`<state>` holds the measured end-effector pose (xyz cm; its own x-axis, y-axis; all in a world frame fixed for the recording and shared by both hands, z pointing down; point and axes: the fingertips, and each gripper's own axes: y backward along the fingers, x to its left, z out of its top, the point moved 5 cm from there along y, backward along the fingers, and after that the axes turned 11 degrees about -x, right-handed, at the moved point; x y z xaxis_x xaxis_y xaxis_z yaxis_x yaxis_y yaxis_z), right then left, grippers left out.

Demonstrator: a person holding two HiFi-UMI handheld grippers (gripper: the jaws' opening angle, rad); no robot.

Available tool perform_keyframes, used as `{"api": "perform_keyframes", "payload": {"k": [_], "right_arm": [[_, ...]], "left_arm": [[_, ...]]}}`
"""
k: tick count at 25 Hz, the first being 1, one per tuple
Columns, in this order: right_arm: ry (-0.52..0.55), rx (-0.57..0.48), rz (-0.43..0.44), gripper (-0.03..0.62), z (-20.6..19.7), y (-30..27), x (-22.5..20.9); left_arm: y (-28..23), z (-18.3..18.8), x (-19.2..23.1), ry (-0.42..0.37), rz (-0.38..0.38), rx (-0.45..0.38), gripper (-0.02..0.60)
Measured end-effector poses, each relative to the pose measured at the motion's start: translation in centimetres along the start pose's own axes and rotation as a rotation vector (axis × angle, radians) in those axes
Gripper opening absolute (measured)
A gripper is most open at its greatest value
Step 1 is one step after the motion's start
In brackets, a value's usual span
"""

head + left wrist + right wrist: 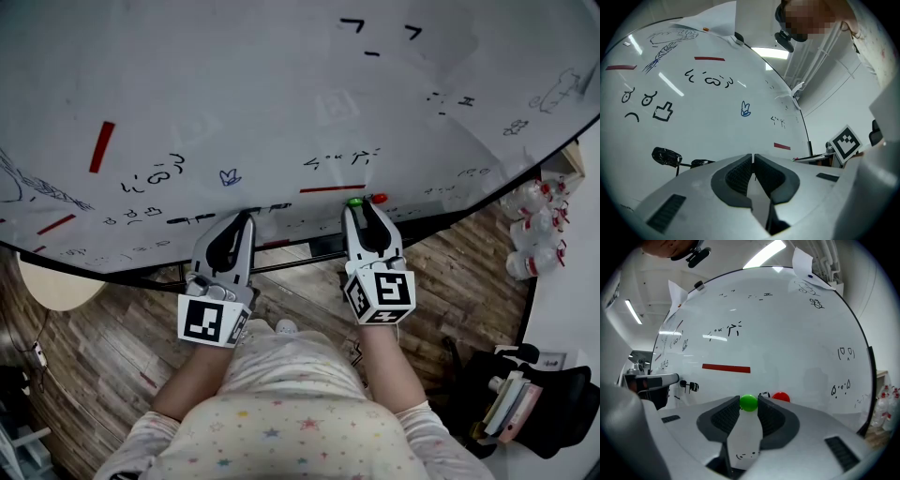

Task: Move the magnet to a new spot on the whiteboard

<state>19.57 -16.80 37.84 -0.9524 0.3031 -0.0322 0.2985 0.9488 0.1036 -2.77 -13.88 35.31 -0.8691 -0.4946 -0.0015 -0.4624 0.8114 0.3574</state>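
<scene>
White and scribbled with black marks, the whiteboard [281, 94] fills the upper half of the head view, above a wooden floor [94, 347]. We see both claws pointing at its lower edge: the left claw [246, 217] left of centre, the right claw [361, 208] just right of centre. At the right claw's tips sits the green magnet [354, 202], with a red magnet [379, 198] just beside it on the right. A red strip [101, 147] lies tilted at the left of the board, and a blue doodle [230, 176] sits above the left claw.

In the left gripper view, we find the left claw closed, its dark pads meeting at the tips with nothing between them. The other claw's marker cube [846, 142] shows at the right edge.

In the right gripper view, we see the right claw clamped on the green magnet, held between the pad tips at lower centre with the board right behind it. The red magnet lies just to its right, and a horizontal red bar [726, 368] sits above and to the left.
</scene>
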Motion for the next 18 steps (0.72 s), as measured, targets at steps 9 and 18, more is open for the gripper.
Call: {"api": "perform_keyframes", "payload": {"k": [9, 18], "right_arm": [[0.012, -0.004, -0.005, 0.123, 0.07, -0.03, 0.04], [0.016, -0.009, -0.018, 0.127, 0.01, -0.03, 0.08]], "left_arm": [[0.01, 0.15, -0.34, -0.006, -0.004, 0.001, 0.025], [0.19, 0.13, -0.34, -0.008, -0.002, -0.002, 0.025]]}}
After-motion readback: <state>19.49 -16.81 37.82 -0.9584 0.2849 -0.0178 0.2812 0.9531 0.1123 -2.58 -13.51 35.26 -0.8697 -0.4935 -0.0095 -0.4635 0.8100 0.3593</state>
